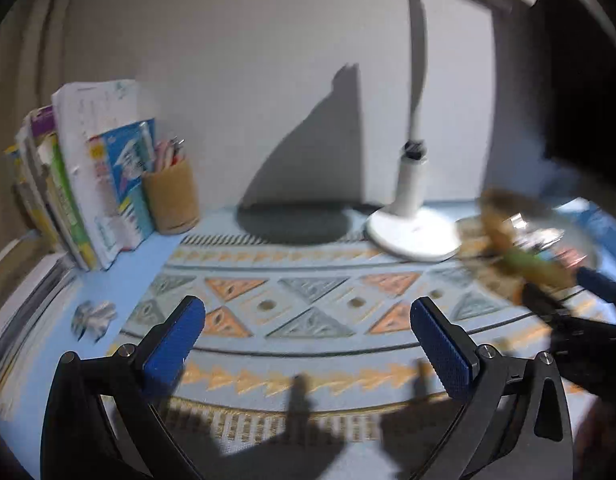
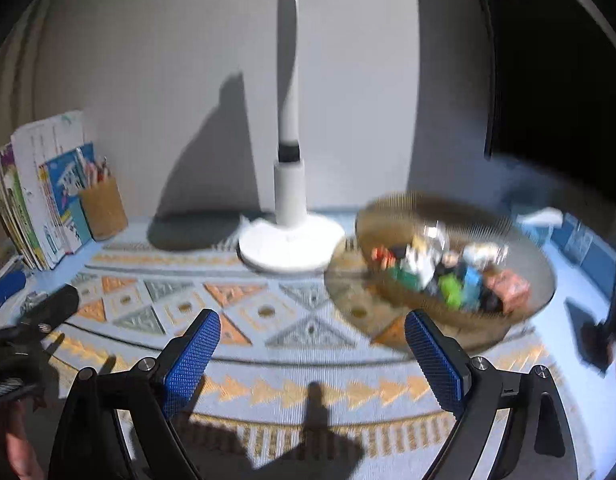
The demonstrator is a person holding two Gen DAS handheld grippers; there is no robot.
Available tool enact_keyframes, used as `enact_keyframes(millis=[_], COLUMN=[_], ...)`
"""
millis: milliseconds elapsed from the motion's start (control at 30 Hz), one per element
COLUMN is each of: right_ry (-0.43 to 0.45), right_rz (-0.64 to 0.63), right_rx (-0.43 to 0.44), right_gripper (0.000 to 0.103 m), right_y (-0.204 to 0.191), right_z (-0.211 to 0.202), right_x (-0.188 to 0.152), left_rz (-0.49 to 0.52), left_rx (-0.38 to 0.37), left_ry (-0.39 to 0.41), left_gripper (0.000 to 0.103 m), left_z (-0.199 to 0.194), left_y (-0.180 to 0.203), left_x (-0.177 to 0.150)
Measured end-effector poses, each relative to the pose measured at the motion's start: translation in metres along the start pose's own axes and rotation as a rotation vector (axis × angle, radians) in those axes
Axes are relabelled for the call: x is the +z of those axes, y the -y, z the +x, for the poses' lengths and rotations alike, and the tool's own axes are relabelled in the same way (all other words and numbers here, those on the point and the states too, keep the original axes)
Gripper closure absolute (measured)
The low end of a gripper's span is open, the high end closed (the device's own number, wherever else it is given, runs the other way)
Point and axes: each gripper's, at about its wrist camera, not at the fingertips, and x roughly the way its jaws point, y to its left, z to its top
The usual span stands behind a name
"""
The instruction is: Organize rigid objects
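In the right wrist view an amber glass bowl [image 2: 542, 280] stands on the right of the patterned mat [image 2: 268, 344] and holds several small colourful toy blocks [image 2: 452, 276]. My right gripper [image 2: 313, 318] hangs open over the mat, left of and nearer than the bowl, with nothing between its blue pads [image 2: 190, 364]. My left gripper [image 1: 308, 306] is also open and empty above the mat's middle. A small silvery clip-like object [image 1: 94, 318] lies on the blue table to its left. The bowl [image 1: 524, 236] is blurred at the right of the left wrist view.
A white desk lamp [image 2: 290, 248] stands at the back centre. Upright books [image 1: 88, 184] and a brown pencil cup [image 1: 172, 200] fill the back left corner. A dark screen [image 2: 568, 80] rises at the right, and a black object [image 2: 600, 340] stands near the right edge.
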Motion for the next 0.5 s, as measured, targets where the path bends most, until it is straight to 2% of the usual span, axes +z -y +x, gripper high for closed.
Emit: enact_keyframes(millis=[67,167,233,333,500], right_ry=[-0.021,-0.015,-0.003,-0.008,-0.002], right_rz=[0.023,0.033,0.036,0.037,0.034], right_rx=[0.014,0.011,0.012,0.017,0.039], right_gripper=[0.01,0.01,0.01,0.01,0.01], right_y=[0.004,0.007,0.007,0.007,0.007], right_z=[0.006,0.008,0.008,0.008,0.005], right_x=[-0.007,-0.008,-0.01,-0.014,-0.015], left_rz=[0.016,0.044,0.023,-0.005,-0.037], left_rx=[0.001,-0.037,-0.073,-0.111,-0.116], left_ry=[-0.01,-0.04,-0.032,-0.06,-0.088], left_gripper=[0.0,0.0,0.0,0.0,0.0], left_z=[0.008,0.015,0.012,0.017,0.022], left_y=[0.004,0.01,0.007,0.0,-0.006], left_x=[-0.011,-0.016,-0.017,-0.018,-0.017])
